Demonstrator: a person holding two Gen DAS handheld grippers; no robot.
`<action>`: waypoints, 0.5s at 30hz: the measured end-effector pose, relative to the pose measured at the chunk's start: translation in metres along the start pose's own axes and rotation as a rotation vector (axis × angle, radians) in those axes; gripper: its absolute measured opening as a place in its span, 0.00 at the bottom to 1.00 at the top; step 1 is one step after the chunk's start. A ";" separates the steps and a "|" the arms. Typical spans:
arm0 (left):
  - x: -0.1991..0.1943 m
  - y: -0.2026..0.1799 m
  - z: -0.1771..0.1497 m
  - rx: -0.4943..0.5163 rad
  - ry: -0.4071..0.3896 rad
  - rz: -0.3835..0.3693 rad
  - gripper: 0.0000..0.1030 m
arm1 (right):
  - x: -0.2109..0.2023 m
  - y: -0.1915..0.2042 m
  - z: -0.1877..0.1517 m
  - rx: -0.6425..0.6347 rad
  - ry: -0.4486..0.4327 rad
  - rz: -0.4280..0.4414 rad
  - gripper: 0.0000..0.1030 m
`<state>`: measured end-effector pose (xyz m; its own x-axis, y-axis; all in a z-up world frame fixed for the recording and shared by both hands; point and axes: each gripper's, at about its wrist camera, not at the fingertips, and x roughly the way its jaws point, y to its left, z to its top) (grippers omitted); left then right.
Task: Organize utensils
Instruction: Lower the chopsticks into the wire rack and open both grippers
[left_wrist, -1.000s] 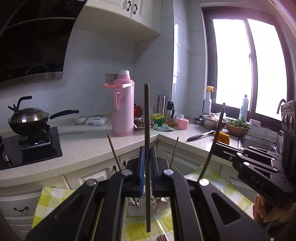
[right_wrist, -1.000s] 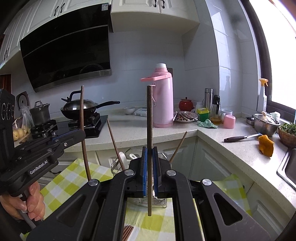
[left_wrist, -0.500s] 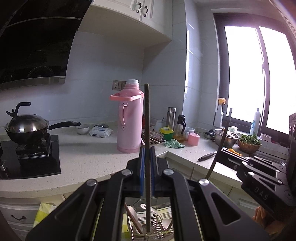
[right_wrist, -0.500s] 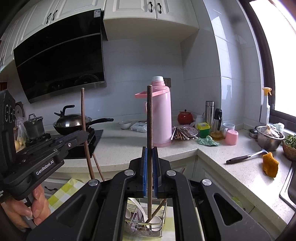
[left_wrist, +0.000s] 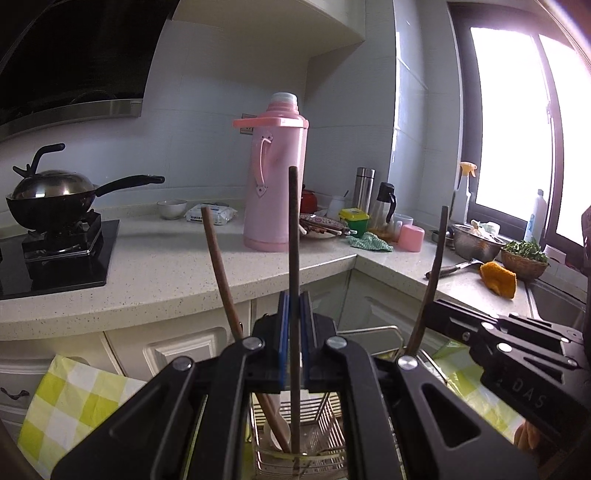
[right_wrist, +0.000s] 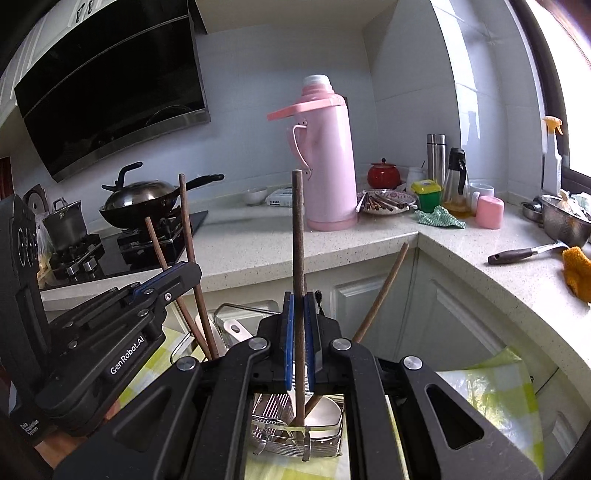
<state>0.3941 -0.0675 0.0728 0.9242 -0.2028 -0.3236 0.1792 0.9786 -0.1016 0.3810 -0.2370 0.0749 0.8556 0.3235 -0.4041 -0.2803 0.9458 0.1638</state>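
1. Left wrist view: the left hand-held gripper (left_wrist: 294, 343) is clamped on an upright chopstick (left_wrist: 293, 258), whose lower end reaches into the wire rack (left_wrist: 325, 443) on the checked cloth (left_wrist: 74, 398).
2. A second chopstick (left_wrist: 221, 273) leans to the left in that rack, beside a white spoon (left_wrist: 277, 432).
3. At the right edge, the right hand-held gripper (left_wrist: 430, 314) grips a tilted stick (left_wrist: 432, 273).
4. Behind, the counter (left_wrist: 166, 273) carries a pink flask (left_wrist: 275, 177) and a wok (left_wrist: 51, 199) on the stove.
5. Right wrist view: the right hand-held gripper (right_wrist: 299, 328) is closed on its upright stick (right_wrist: 298, 258), with the tip down inside the rack (right_wrist: 295, 435).
6. Another stick (right_wrist: 384, 288) leans to the right out of the rack.
7. On the left, the left hand-held gripper (right_wrist: 184, 273) pinches its chopstick (right_wrist: 186, 221) above the rack; the leaning one (right_wrist: 157, 243) stands just beside it.
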 end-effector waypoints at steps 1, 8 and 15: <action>0.003 0.001 -0.005 -0.003 0.007 0.001 0.05 | 0.002 -0.002 -0.003 0.007 0.003 0.003 0.07; 0.010 0.005 -0.029 0.011 0.034 0.031 0.06 | 0.009 -0.003 -0.016 -0.009 0.028 -0.004 0.07; 0.009 0.012 -0.033 -0.002 0.056 0.045 0.07 | 0.011 -0.002 -0.020 0.003 0.038 -0.016 0.08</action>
<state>0.3937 -0.0588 0.0379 0.9111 -0.1603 -0.3798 0.1372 0.9867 -0.0872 0.3823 -0.2349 0.0516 0.8428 0.3089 -0.4408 -0.2651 0.9509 0.1596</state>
